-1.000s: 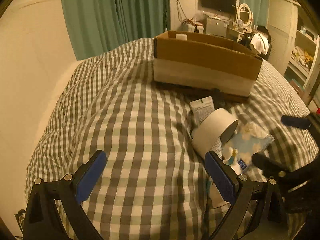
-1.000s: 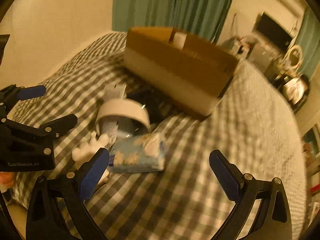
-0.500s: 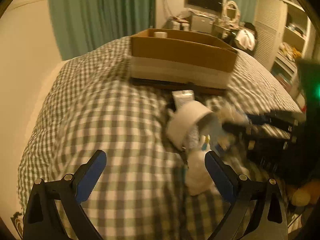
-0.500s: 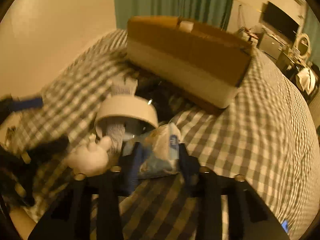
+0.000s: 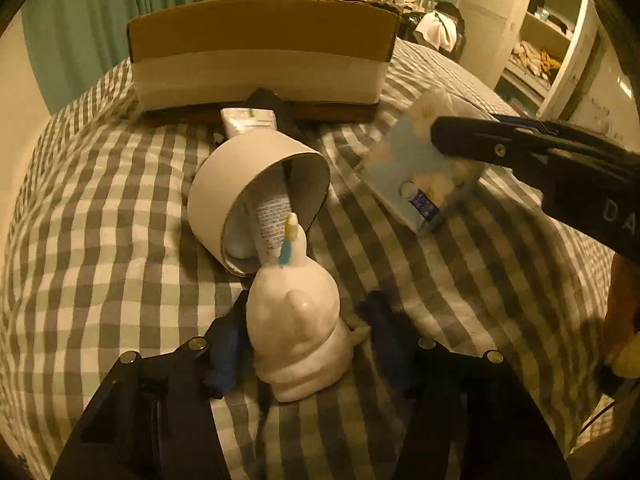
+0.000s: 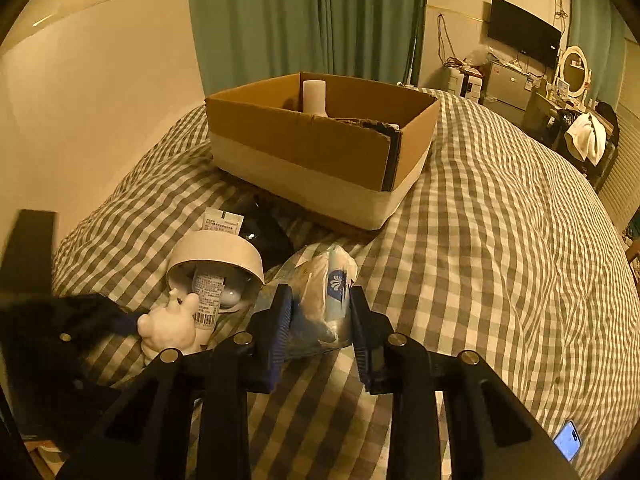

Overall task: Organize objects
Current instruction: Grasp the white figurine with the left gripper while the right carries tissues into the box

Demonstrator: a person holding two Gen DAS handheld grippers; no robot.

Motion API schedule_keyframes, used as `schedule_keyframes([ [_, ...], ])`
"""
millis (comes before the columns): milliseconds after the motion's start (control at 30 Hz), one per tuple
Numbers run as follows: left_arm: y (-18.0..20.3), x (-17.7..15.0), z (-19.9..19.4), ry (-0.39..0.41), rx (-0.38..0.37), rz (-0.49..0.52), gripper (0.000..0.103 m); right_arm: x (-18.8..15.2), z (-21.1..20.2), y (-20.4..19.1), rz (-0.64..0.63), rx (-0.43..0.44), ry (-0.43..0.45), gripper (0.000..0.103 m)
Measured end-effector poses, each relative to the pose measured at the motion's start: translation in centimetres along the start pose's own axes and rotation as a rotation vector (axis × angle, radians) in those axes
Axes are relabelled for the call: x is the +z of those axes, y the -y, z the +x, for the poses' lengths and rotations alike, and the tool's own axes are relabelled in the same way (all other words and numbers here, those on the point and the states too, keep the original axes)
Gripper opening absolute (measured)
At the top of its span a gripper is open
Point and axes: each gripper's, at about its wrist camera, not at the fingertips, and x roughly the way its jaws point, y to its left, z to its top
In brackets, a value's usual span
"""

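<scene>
My left gripper (image 5: 306,332) is shut on a white unicorn figurine (image 5: 298,328) that rests on the checked bedspread (image 5: 100,240). My right gripper (image 6: 318,320) is shut on a blue tissue pack (image 6: 326,300) and holds it lifted; the pack also shows in the left wrist view (image 5: 420,176). A white round tub (image 5: 248,196) lies on its side with a tube (image 5: 272,220) inside. An open cardboard box (image 6: 320,140) stands beyond, with a white bottle (image 6: 315,98) in it.
A white sachet (image 5: 250,120) and a dark object (image 6: 260,228) lie between the tub and the box. A phone (image 6: 568,444) lies at the bed's near right. Green curtains (image 6: 304,16), a dresser and shelves stand beyond the bed.
Both grippers have closed: the left moved forward onto the unicorn figurine, the right closed on the tissue pack and lifted it off the bedspread.
</scene>
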Motion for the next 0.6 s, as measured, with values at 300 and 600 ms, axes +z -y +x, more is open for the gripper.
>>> schedule_keyframes([
  [300, 0.2, 0.2, -2.8, 0.048, 0.053, 0.024, 0.057, -0.2, -0.9, -0.1, -0.010, -0.004, 0.013, 0.027],
  [600, -0.1, 0.6, -7.2, 0.136, 0.049, 0.029, 0.057, 0.1, -3.4, -1.1, -0.044, -0.039, 0.053, 0.024],
])
